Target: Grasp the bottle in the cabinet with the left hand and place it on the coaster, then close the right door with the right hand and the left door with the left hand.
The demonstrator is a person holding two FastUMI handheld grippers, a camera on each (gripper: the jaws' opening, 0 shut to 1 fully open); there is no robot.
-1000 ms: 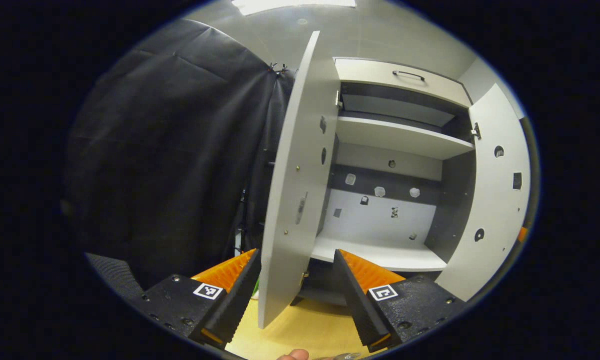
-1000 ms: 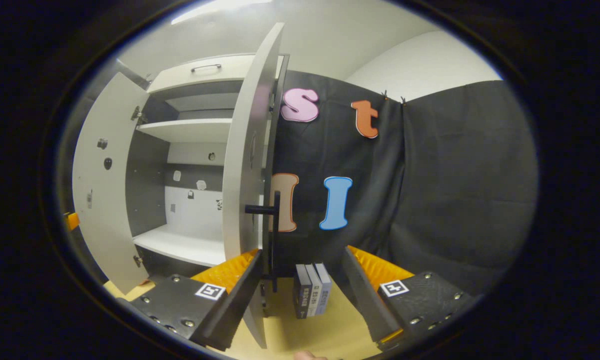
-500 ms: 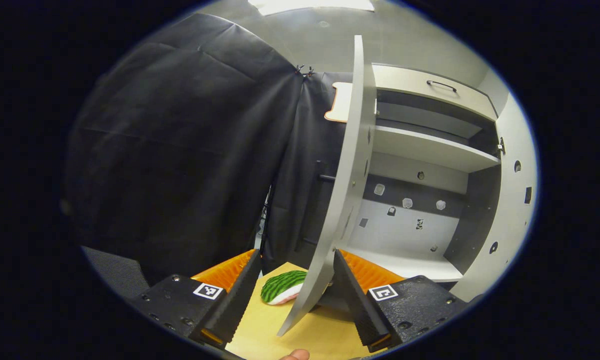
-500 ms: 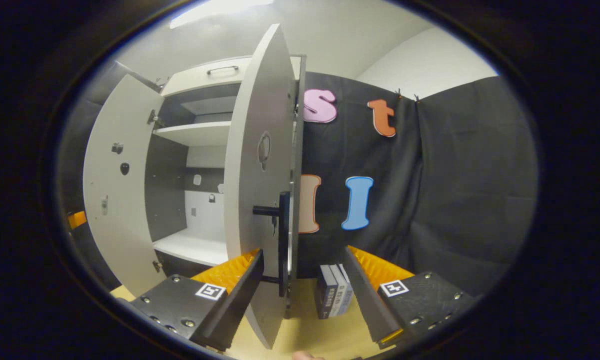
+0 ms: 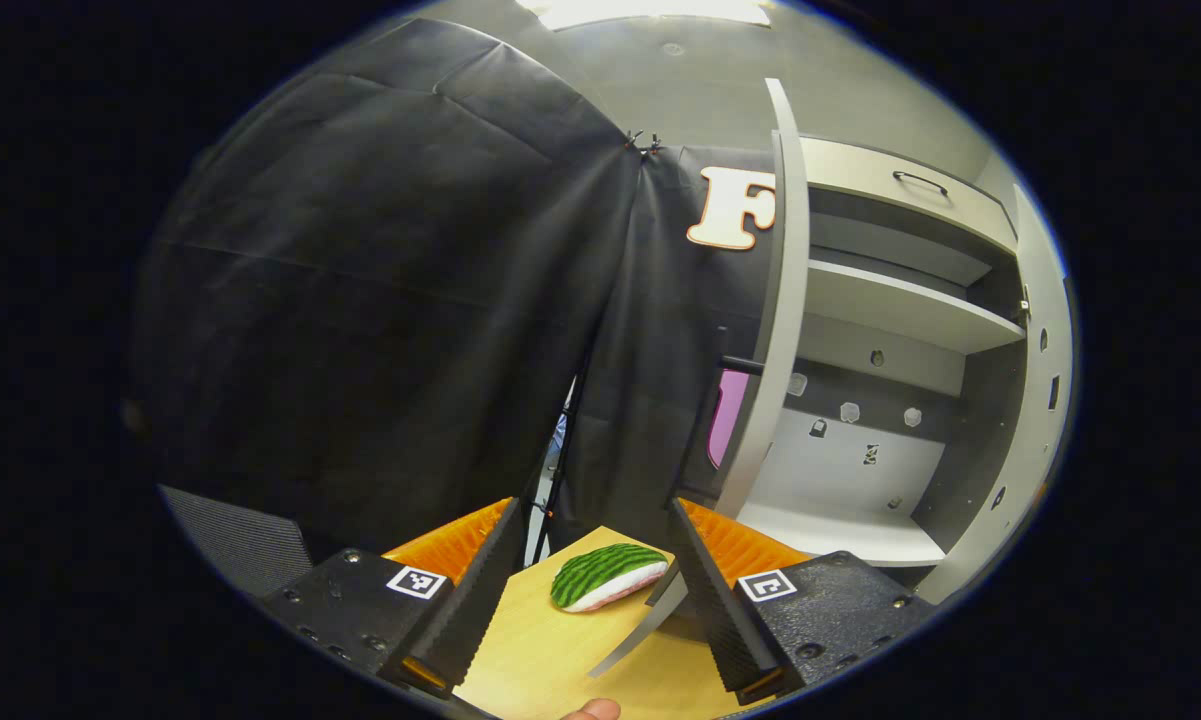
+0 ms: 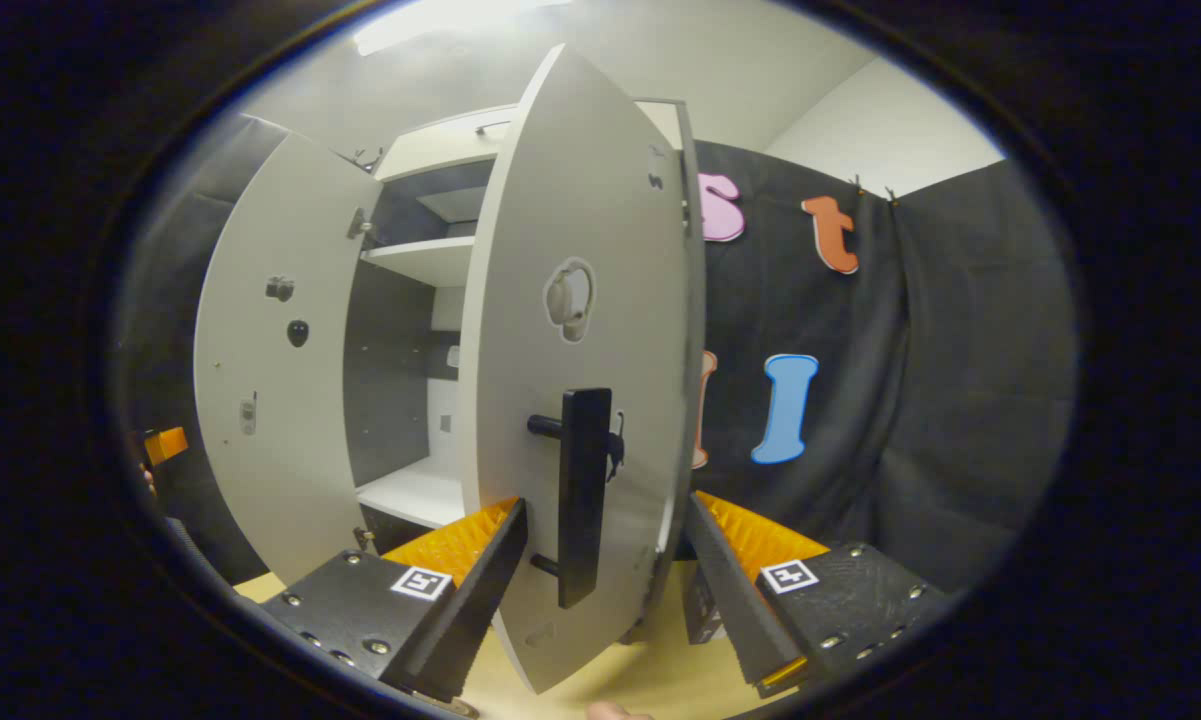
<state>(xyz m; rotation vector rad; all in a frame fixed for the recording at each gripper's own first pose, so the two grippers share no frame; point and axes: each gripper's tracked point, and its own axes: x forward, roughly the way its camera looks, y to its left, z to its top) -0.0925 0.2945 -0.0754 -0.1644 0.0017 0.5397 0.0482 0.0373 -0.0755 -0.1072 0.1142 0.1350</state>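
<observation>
Left tongs (image 5: 592, 590): we see them spread wide, holding nothing, above the counter (image 5: 550, 655).
Left door (image 5: 772, 330): seen edge-on, just beside the tongs' right finger; whether they touch we cannot tell.
Right tongs (image 6: 605, 585): agape, empty, straddling the right door (image 6: 580, 340) and its black handle (image 6: 582, 495).
Cabinet (image 5: 885, 400): shelves bare where we can see.
Watermelon-patterned piece (image 5: 605, 577): lying on the counter.

Right door (image 6: 570, 330) looked smooth matt laminate w/ matt black handle (image 6: 584, 495) at 6 o'clock. Worktop (image 5: 550, 650) pale wood-grain, slight sheen. Booth wall (image 5: 380, 300) matt cloth. Watermelon-print pad (image 5: 605, 576) looked soft fabric.
</observation>
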